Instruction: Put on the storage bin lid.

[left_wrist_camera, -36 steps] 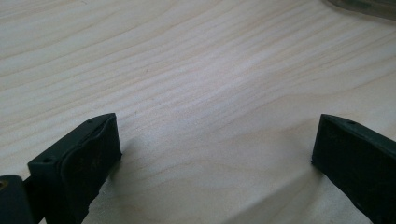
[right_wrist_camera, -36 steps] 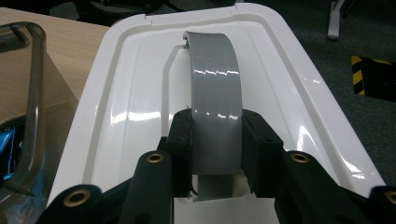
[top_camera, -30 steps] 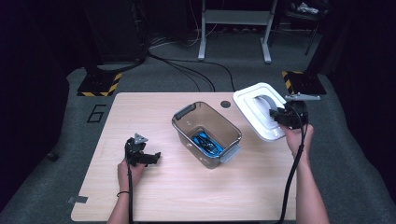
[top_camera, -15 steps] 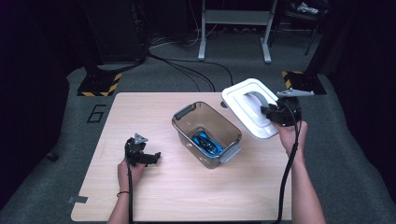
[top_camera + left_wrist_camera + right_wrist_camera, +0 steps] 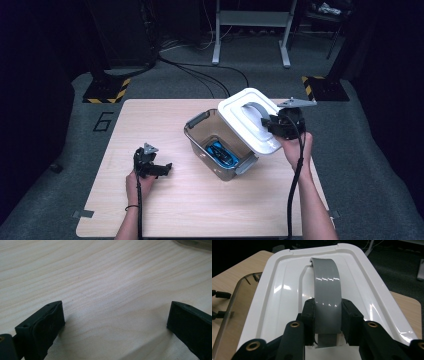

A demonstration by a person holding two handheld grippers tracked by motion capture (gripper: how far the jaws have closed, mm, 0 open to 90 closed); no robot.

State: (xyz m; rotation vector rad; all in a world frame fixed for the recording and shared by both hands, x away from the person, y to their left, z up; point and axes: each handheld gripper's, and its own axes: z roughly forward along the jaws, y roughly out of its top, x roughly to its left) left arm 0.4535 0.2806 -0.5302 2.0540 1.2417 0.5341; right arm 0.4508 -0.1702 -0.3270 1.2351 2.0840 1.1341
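High view: right claw (image 5: 267,125) grips the grey handle (image 5: 256,111) of the white lid (image 5: 240,117). Lid is lifted off the tabletop (image 5: 200,215) and tilted, its left part over the right rear corner of the clear bin (image 5: 200,131), its right part past the bin's edge. Whether lid and bin rim touch cannot be told.

Right gripper view: both pads of the right claw (image 5: 328,317) press on the sides of the handle (image 5: 325,297), near its lower end. Lid (image 5: 279,302) fills the frame beyond; bin rim (image 5: 234,297) at left.

Bin sits near tabletop centre, a blue object (image 5: 220,151) lying on its floor.

Left claw (image 5: 159,167) rests on the tabletop, well left of the bin, nothing held. Left gripper view: jaws stand wide apart, bare wood (image 5: 112,290) between them.
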